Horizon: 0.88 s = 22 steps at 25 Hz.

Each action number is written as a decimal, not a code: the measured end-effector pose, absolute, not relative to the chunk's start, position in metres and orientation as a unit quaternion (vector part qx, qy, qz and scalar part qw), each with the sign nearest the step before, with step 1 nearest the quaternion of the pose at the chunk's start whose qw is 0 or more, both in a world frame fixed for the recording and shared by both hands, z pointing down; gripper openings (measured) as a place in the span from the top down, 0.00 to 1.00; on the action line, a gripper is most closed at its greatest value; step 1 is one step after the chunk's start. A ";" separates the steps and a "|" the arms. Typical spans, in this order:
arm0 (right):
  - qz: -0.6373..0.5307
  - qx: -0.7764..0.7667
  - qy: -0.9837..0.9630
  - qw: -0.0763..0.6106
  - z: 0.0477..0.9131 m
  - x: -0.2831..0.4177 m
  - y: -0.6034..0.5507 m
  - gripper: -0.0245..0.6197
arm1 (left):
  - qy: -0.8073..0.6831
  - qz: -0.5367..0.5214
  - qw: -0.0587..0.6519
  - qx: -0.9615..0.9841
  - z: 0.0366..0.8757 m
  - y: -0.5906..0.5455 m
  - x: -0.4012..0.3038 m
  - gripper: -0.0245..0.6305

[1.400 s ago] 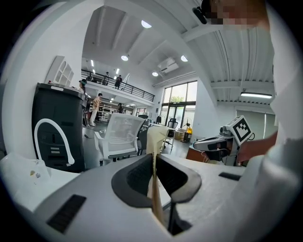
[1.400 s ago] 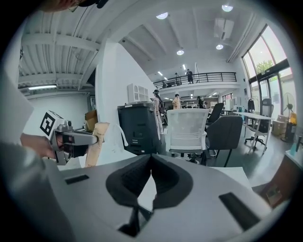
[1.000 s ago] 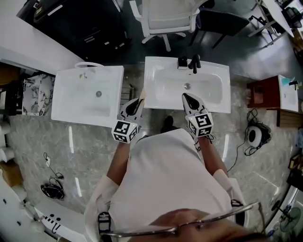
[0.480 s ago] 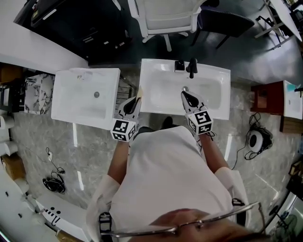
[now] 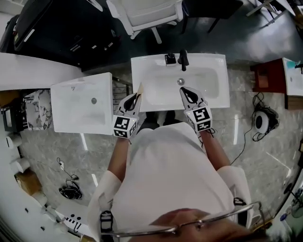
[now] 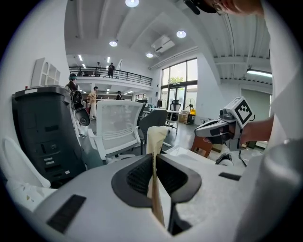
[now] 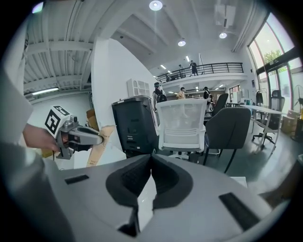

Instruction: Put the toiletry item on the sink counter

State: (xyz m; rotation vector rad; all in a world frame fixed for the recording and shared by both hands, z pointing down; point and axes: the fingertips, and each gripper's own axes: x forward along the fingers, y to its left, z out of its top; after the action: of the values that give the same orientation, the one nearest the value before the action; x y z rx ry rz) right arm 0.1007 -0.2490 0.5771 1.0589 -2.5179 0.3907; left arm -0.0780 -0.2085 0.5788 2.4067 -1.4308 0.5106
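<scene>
My left gripper is shut on a thin, flat beige toiletry packet that sticks up past the jaws. The packet hangs at the left rim of the white sink counter, a little above it. In the left gripper view the packet stands edge-on between the pads. My right gripper hovers over the basin's front, shut with nothing in it; its jaws meet at the tips. The right gripper view also shows the left gripper with the packet.
A black faucet stands at the sink's back edge. A second white basin sits to the left with a narrow gap between. A white office chair is behind the sink, a red stool to the right, cables on the floor.
Both grippers have edged forward toward the sink, and the head view has shifted so the sink sits closer. The left gripper still holds the packet.
</scene>
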 end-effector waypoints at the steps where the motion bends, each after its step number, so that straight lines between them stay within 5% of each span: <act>1: 0.139 0.383 -0.893 0.191 0.577 0.102 -0.250 0.95 | -0.490 0.180 0.148 0.840 0.580 -0.213 -0.078 0.92; 22: 0.183 0.532 -0.800 0.208 0.586 0.108 -0.248 0.95 | -0.322 0.265 0.131 0.900 0.654 -0.298 -0.082 0.92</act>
State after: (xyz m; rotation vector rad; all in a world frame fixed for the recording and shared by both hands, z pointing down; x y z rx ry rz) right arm 0.1076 -0.2481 0.5858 1.4815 -2.2263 0.5098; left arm -0.0818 -0.2980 0.6543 2.6129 -0.9343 0.7685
